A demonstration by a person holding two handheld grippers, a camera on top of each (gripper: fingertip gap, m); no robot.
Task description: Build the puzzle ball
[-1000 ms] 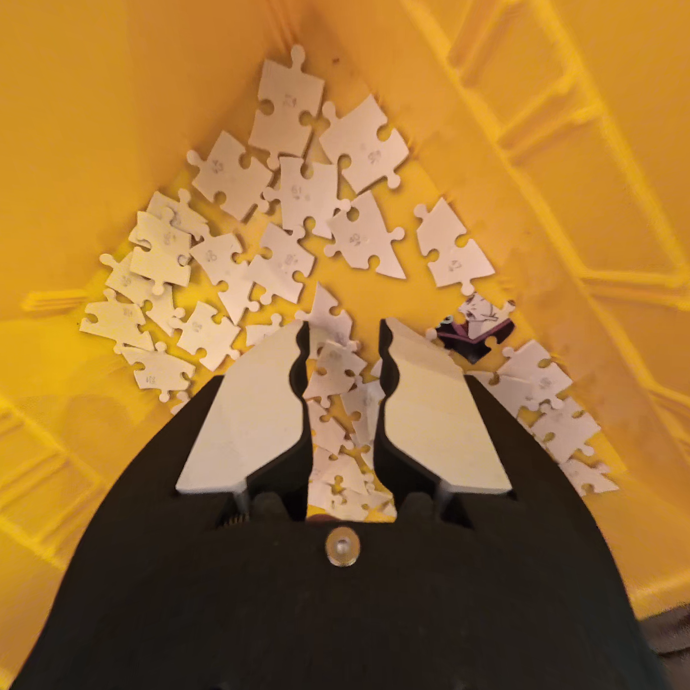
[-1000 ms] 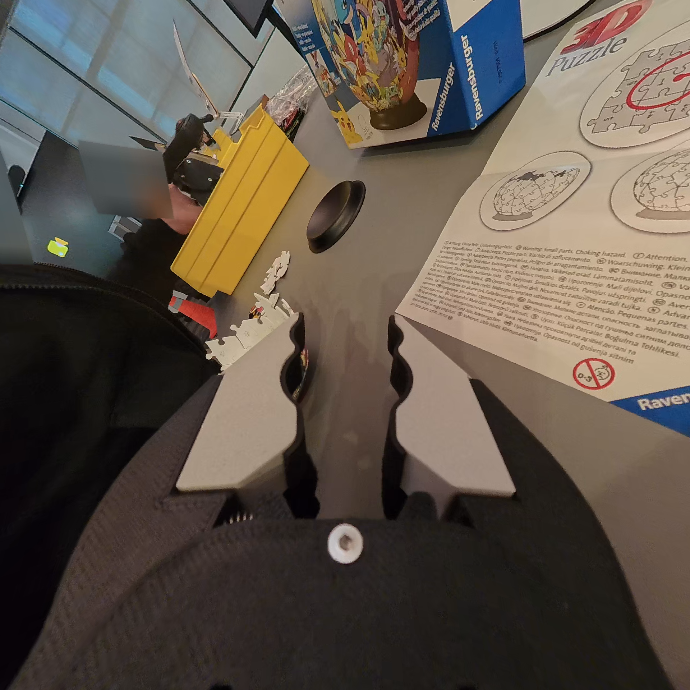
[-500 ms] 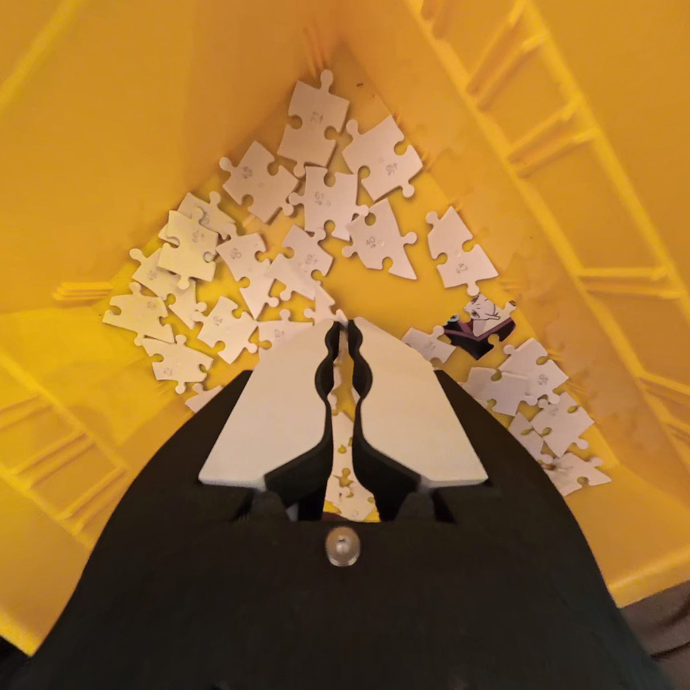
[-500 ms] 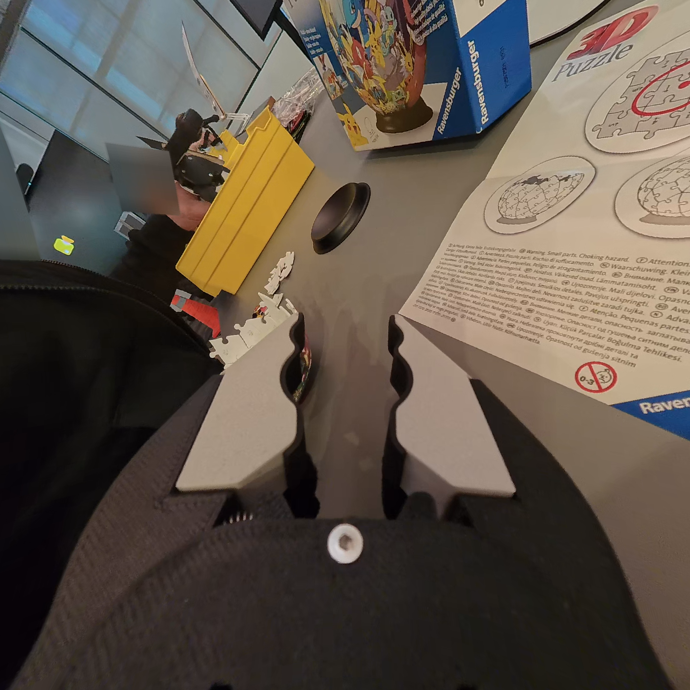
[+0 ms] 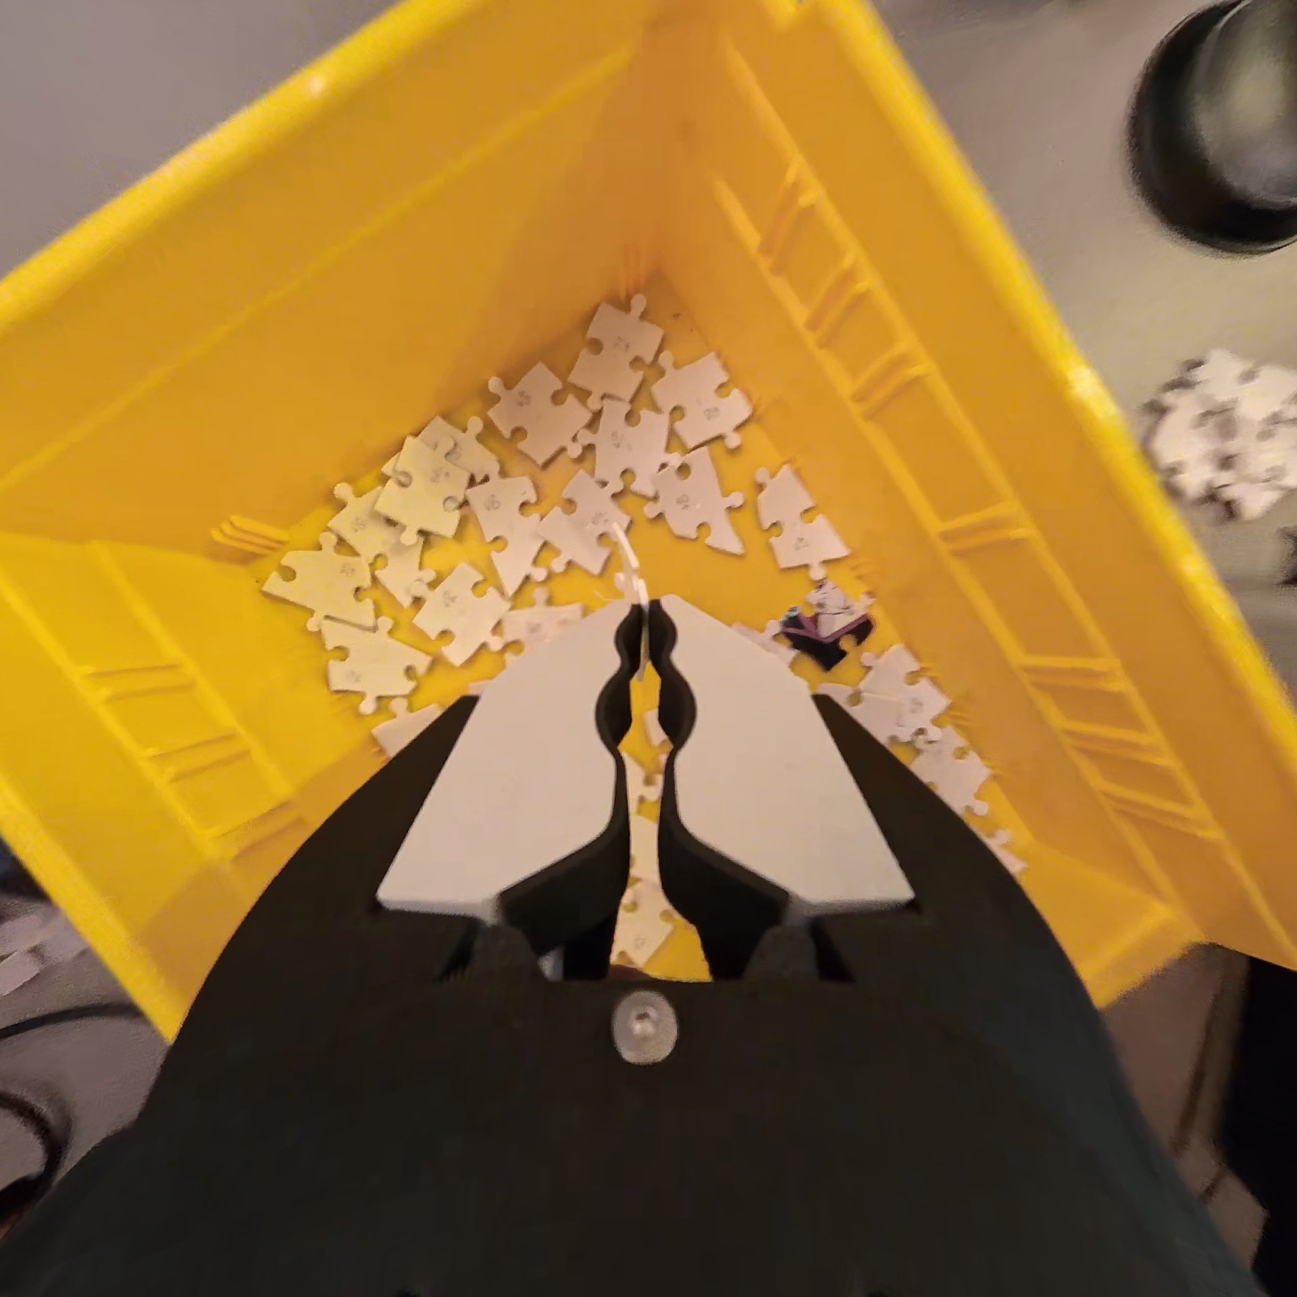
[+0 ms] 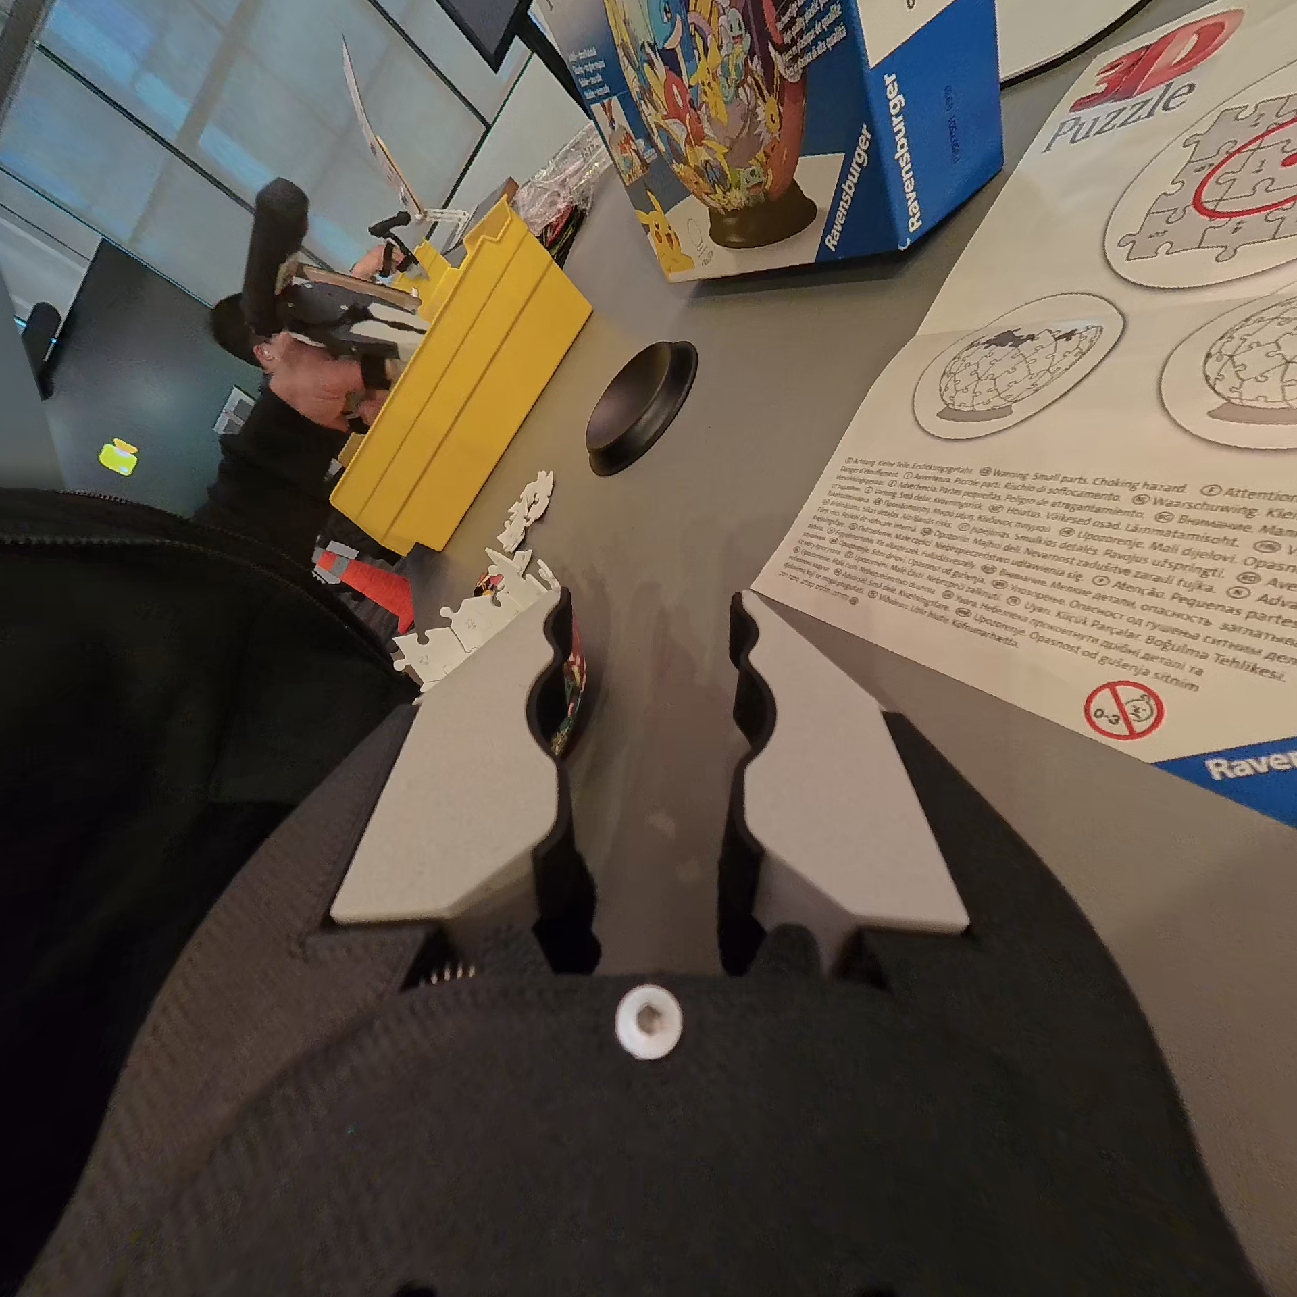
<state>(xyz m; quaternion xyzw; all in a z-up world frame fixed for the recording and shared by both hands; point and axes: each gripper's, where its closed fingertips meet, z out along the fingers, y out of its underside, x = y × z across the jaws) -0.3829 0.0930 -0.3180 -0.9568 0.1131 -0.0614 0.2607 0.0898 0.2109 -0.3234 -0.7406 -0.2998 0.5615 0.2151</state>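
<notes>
Your left tool (image 5: 644, 609) sits inside the yellow bin (image 5: 912, 351), walls rising on both sides, clenched on one puzzle piece (image 5: 629, 570) held edge-on at frame centre, loose pieces (image 5: 617, 449) below. Your right tool (image 6: 649, 610) is released over bare desk (image 6: 660, 702); assembled pieces (image 6: 484, 617) just left.

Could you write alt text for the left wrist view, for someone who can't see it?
The left gripper is shut on a white puzzle piece held edge-on above a yellow bin scattered with face-down pieces. A black round stand sits outside on the table.

Bare grey table (image 6: 660, 582) between bin (image 6: 463, 421) and leaflet (image 6: 1053, 449)
</notes>
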